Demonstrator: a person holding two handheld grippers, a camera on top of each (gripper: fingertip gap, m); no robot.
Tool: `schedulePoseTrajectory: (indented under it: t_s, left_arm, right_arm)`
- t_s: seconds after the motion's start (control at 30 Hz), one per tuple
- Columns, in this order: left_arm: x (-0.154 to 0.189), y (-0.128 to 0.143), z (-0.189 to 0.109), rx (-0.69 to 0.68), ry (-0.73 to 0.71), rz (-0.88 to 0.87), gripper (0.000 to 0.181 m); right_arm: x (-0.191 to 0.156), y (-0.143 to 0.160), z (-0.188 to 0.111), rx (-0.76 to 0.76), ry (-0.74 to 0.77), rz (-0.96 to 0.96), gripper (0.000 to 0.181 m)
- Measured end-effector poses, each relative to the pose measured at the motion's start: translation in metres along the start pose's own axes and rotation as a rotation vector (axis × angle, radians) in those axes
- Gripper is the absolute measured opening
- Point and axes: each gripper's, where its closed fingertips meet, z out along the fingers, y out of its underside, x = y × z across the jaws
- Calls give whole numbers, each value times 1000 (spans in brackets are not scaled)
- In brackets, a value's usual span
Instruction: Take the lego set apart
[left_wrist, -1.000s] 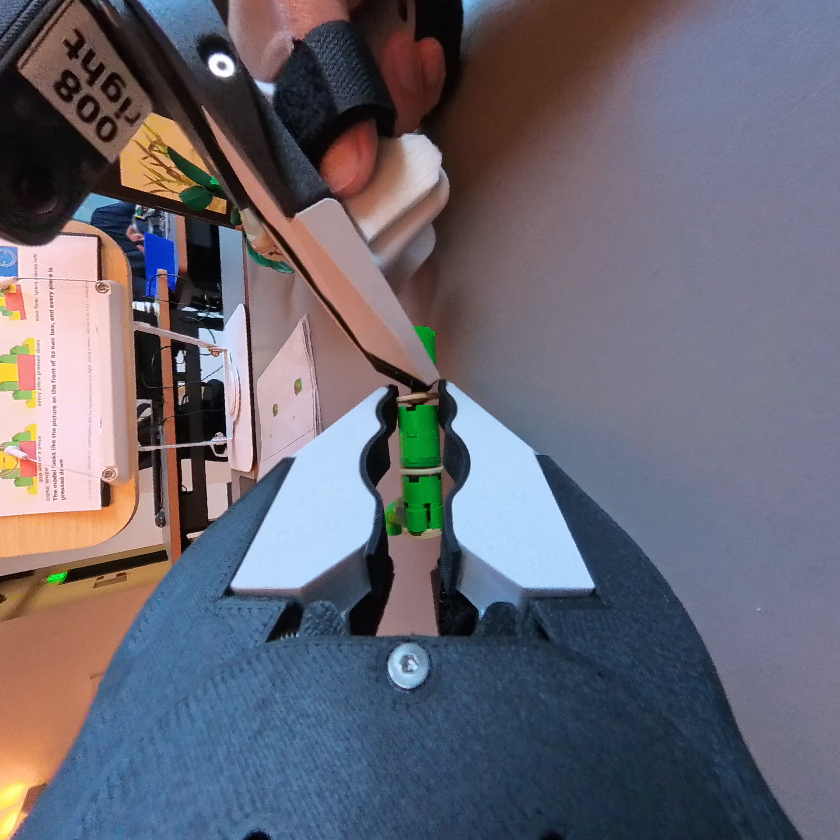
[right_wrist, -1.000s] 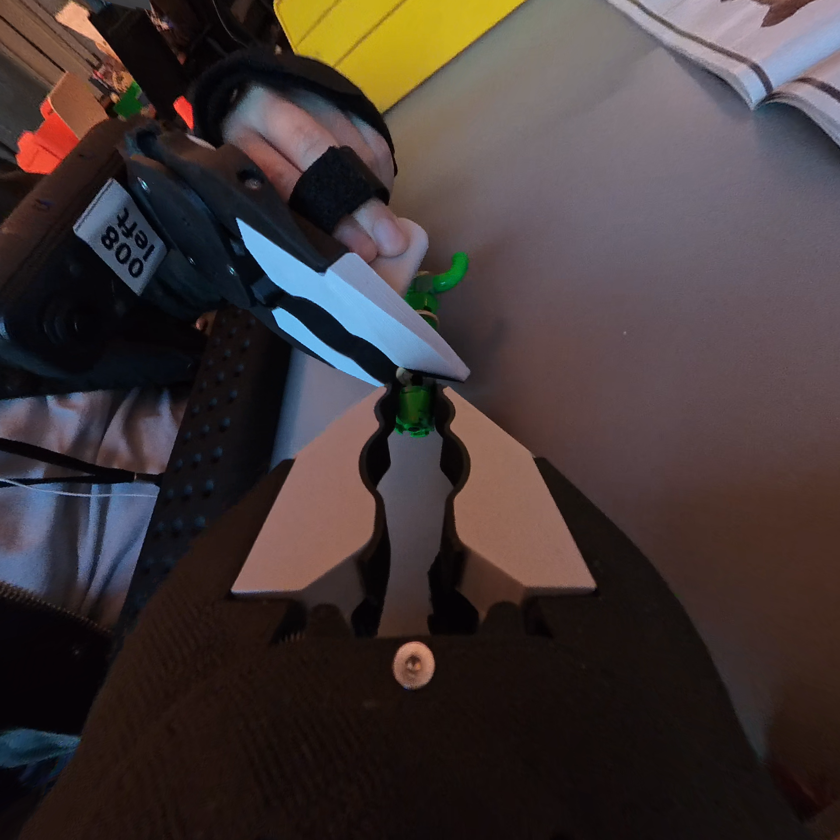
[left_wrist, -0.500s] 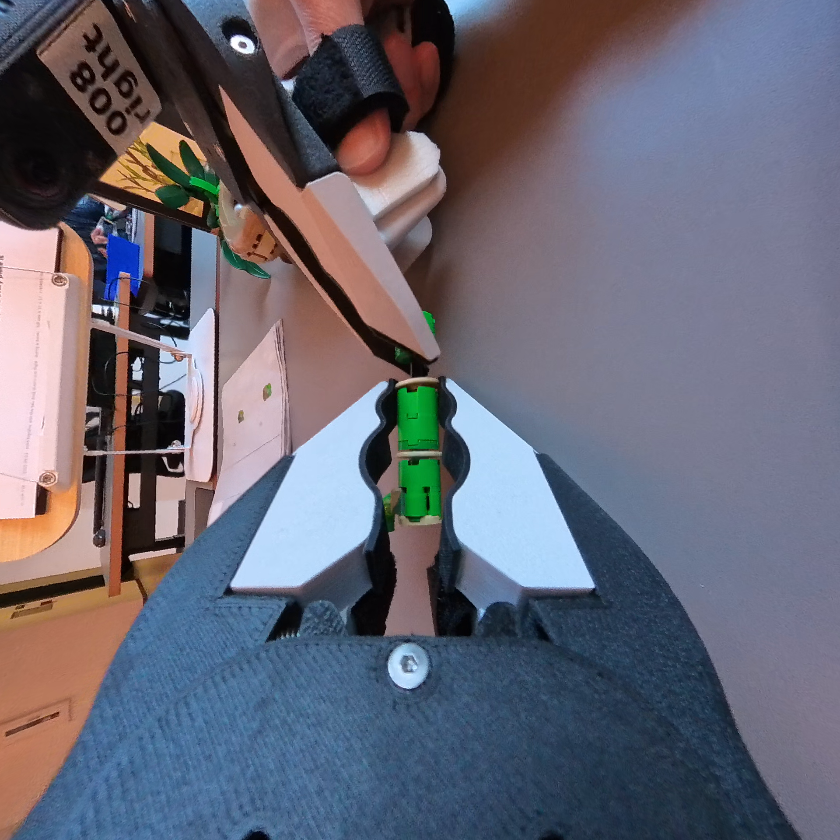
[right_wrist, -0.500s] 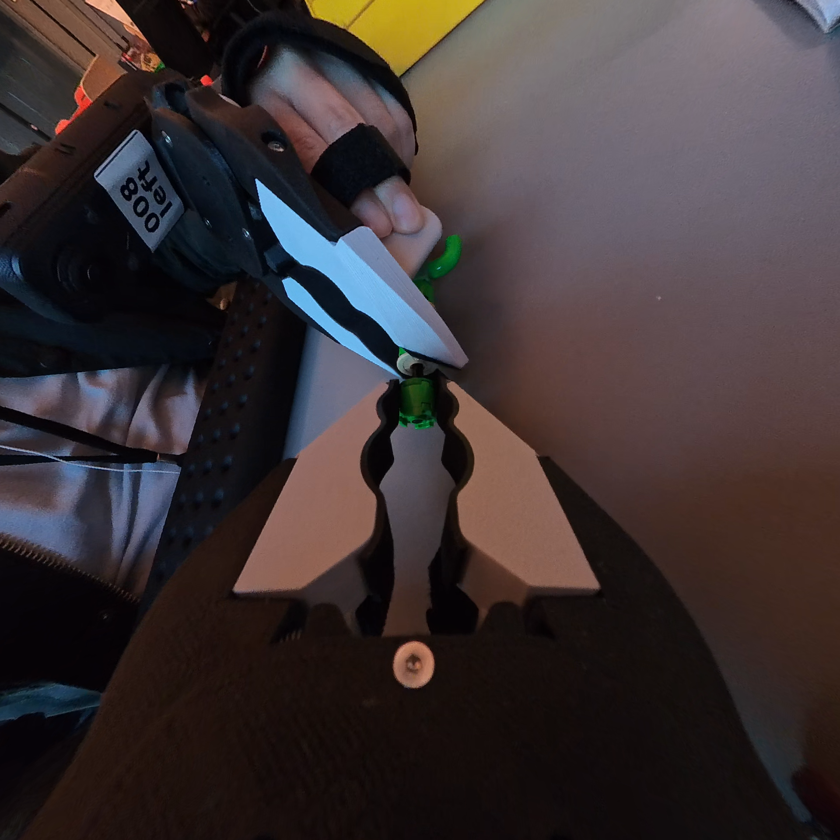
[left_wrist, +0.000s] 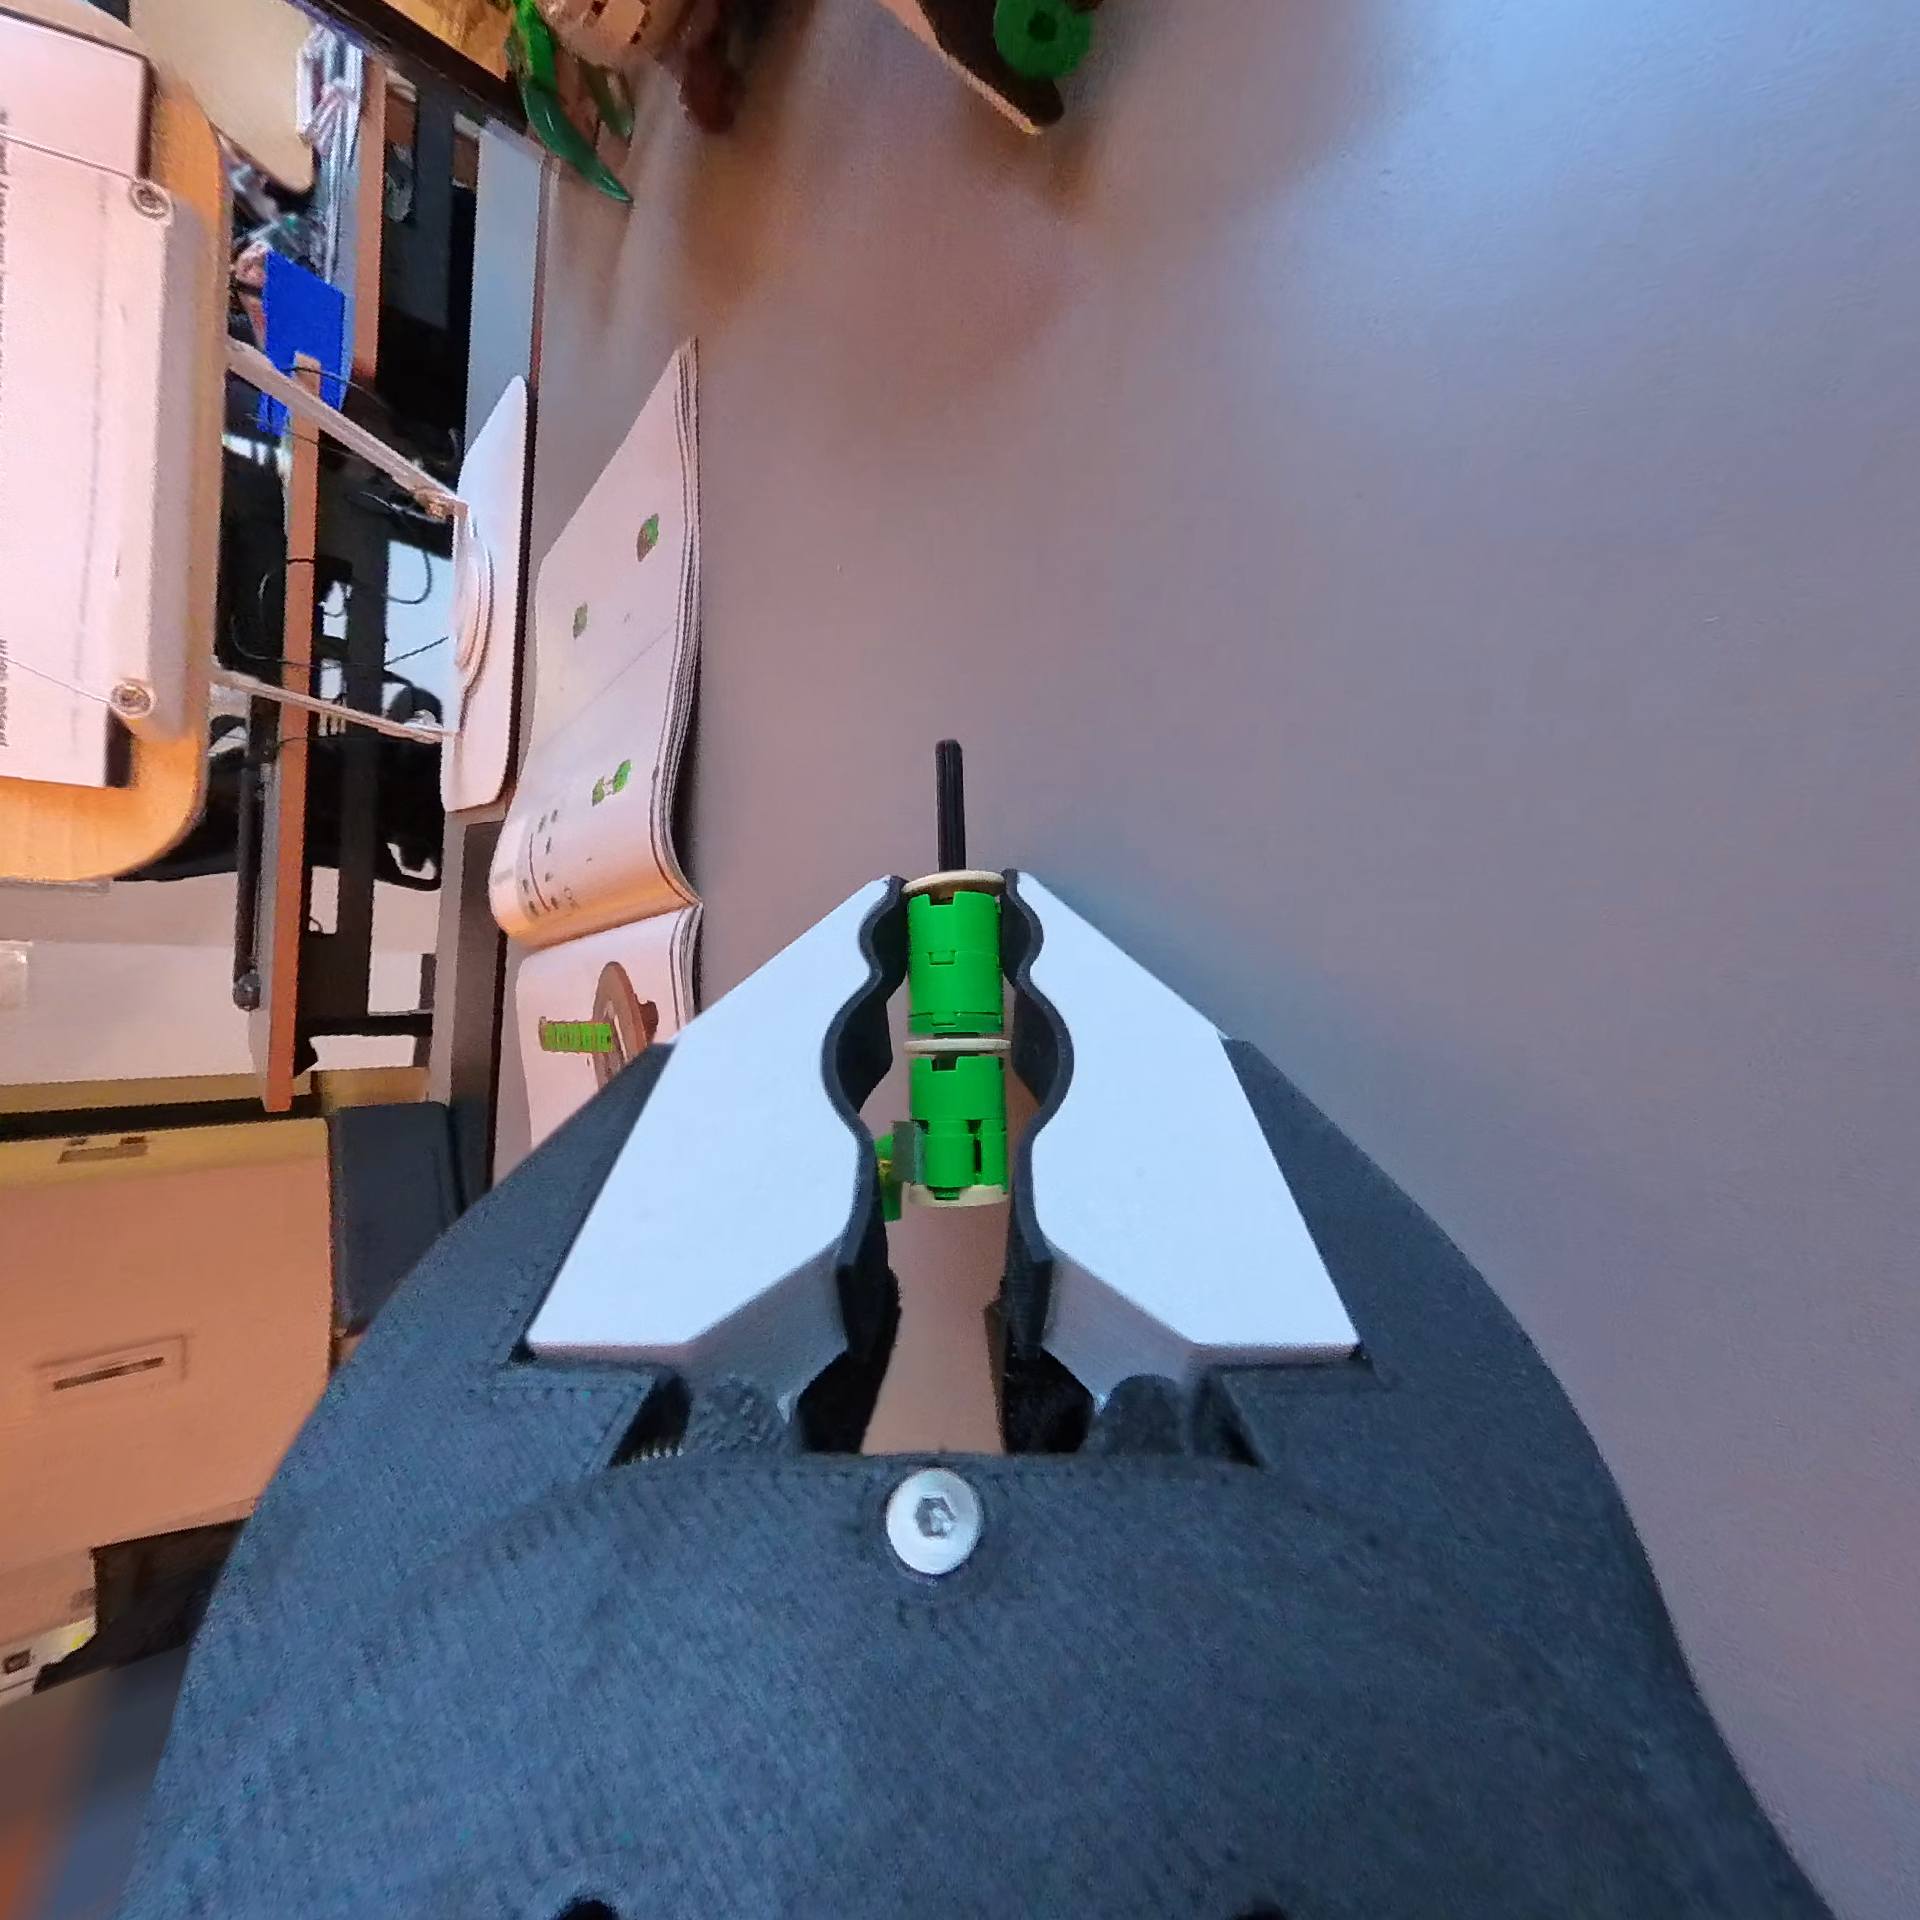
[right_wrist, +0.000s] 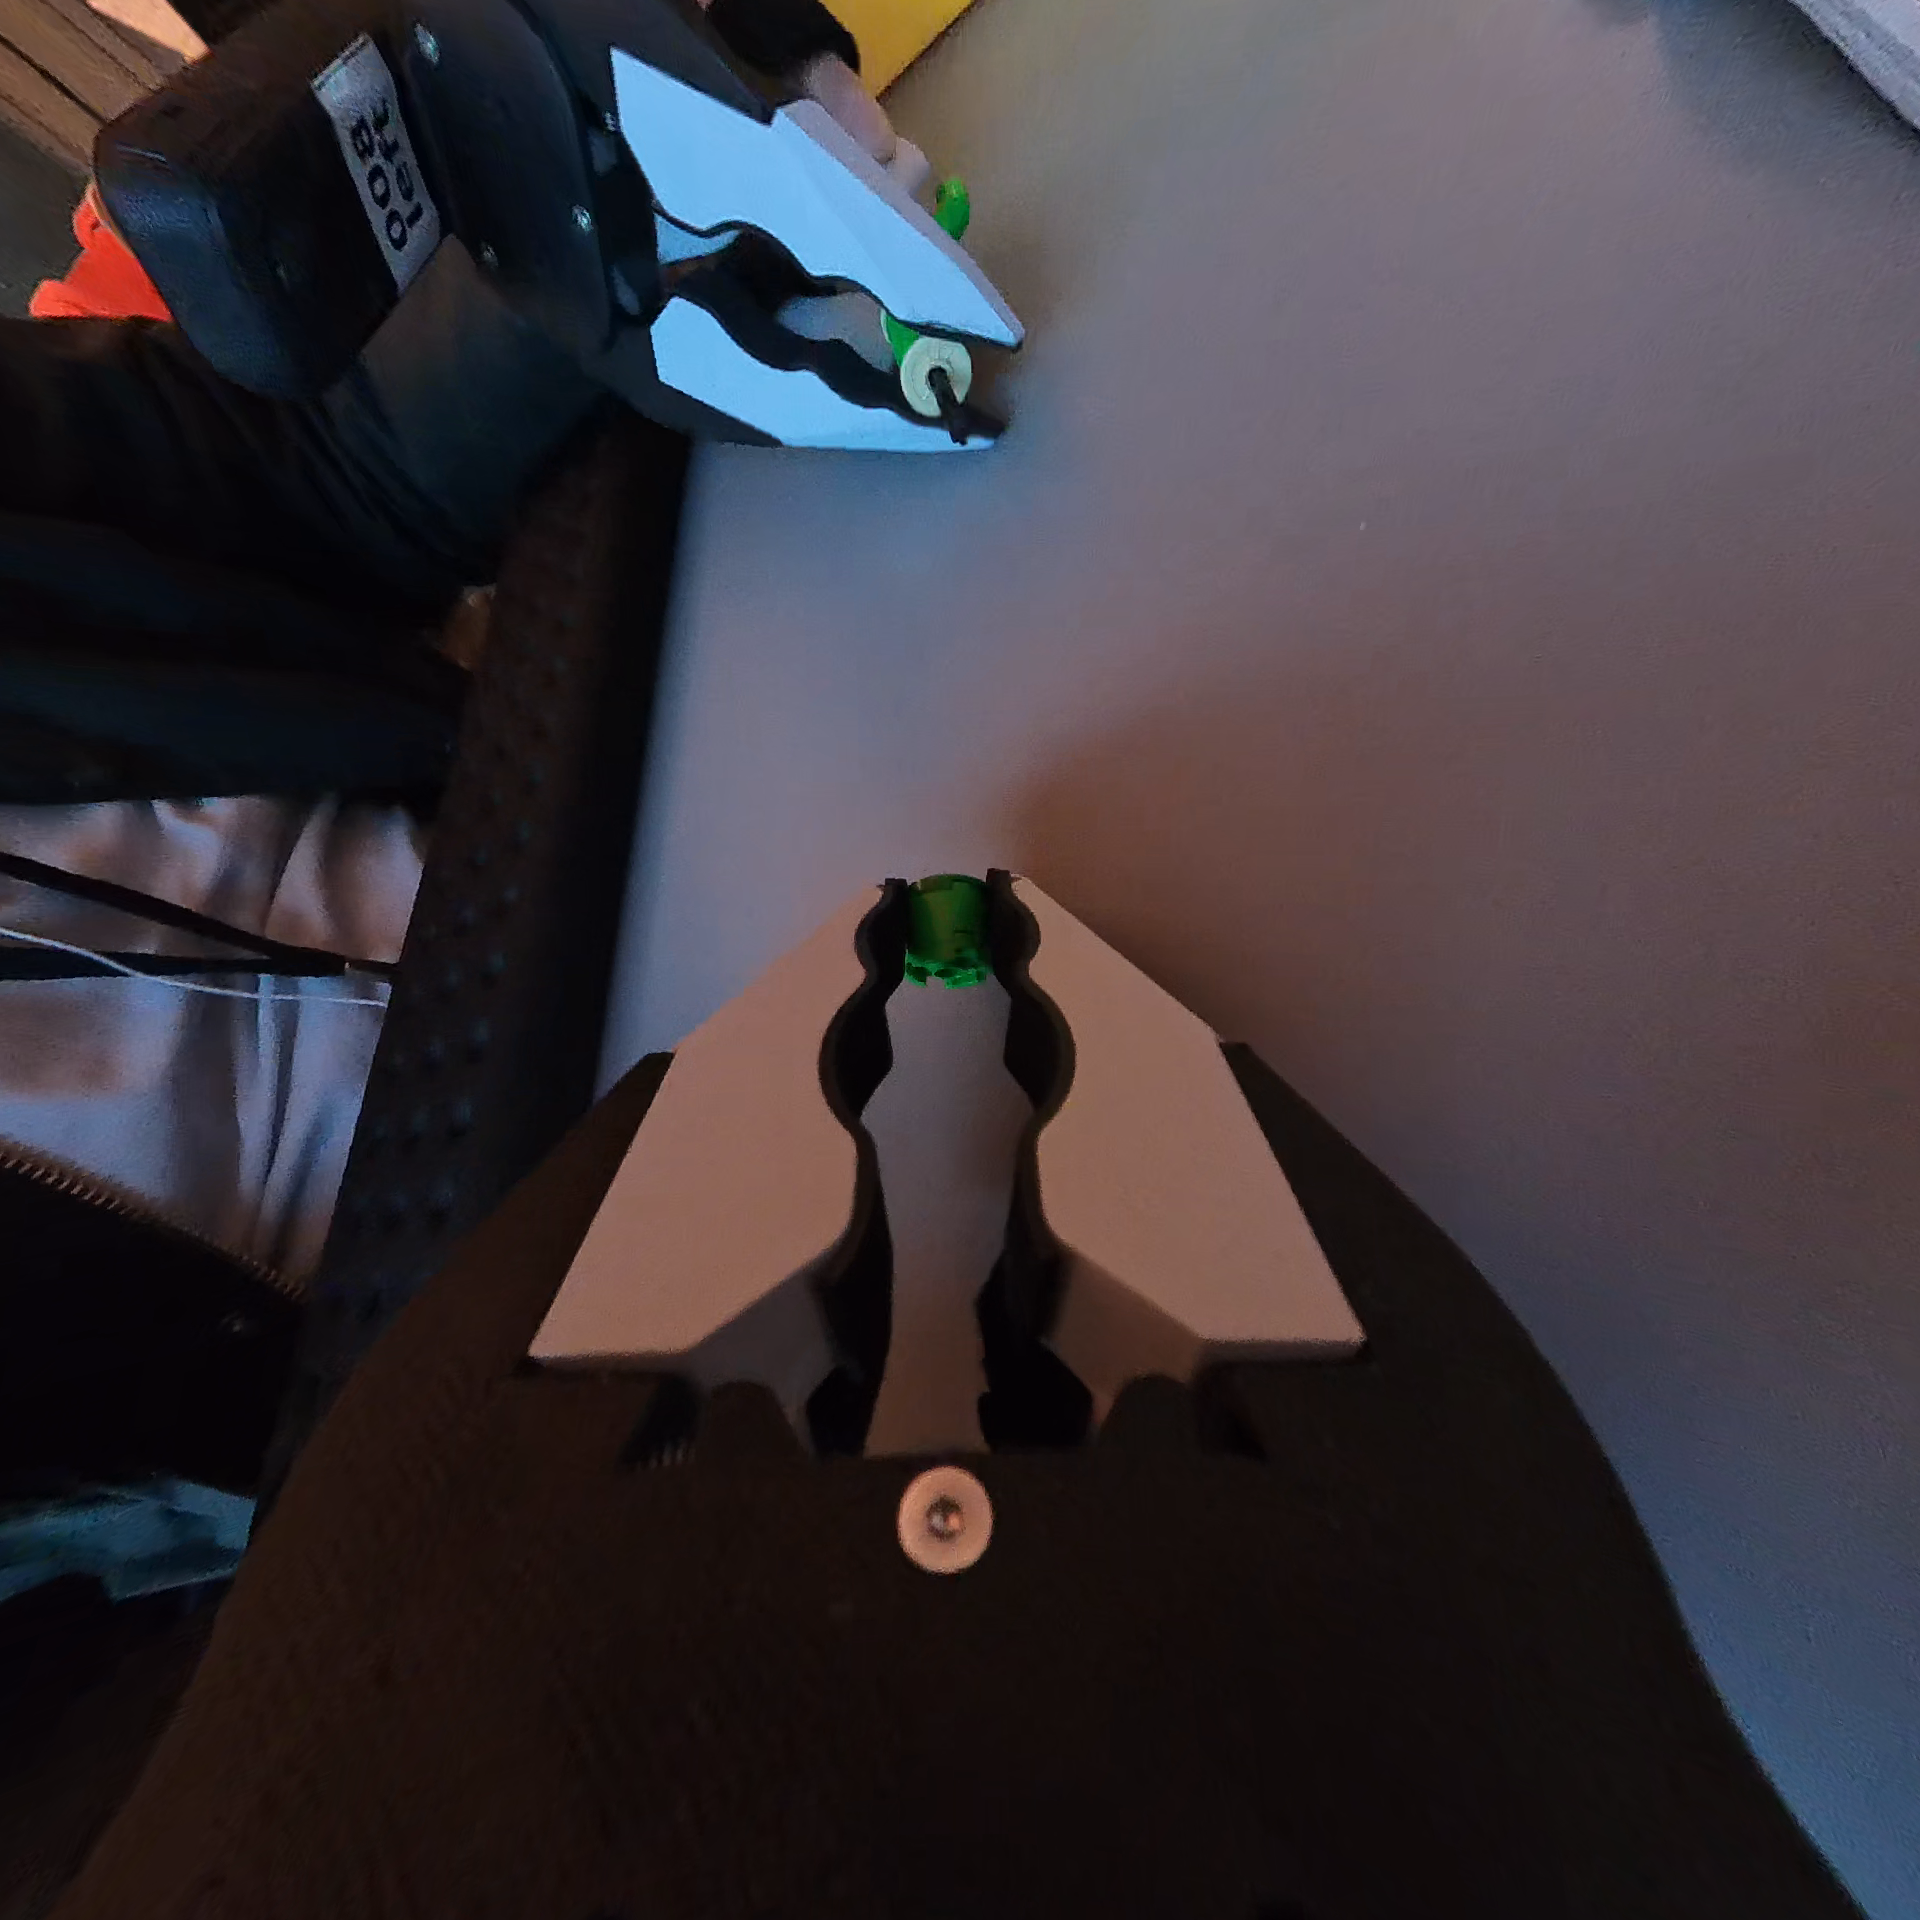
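My left gripper is shut on a green lego stem, a stack of round green pieces with tan rings between them. A thin black axle sticks out of its far end. My right gripper is shut on a single round green piece at its tips. In the right wrist view the left gripper is at the upper left, well apart from the right one, with the stem's tan end ring and the black axle showing.
A grey table lies under both grippers. An open instruction booklet lies at the left. More lego plant parts and a green wheel-like part are at the far top. A yellow sheet lies at the table's far edge. The grippers' ends are close to 12 cm from one another.
The right gripper has pulled the round green piece off the end of the stem and moved away from the left gripper. The black axle is now bare. The left gripper still holds the stem.
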Motion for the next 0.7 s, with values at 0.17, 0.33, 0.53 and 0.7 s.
schedulePoseTrajectory:
  t_s: [0.17,0.33,0.53,0.7]
  left_arm:
    - [-1,-12,-2,77,40,-169,27]
    - [-18,-54,-8,236,156,-475,51]
    - [-61,-102,-27,504,392,-1003,31]
    - [-76,-116,-17,554,640,-1231,28]
  right_arm:
    - [-8,-14,2,71,4,-86,15]
    - [-27,-58,1,194,175,-462,15]
    - [-45,-88,-9,242,509,-891,15]
    - [-39,-90,-10,214,645,-990,15]
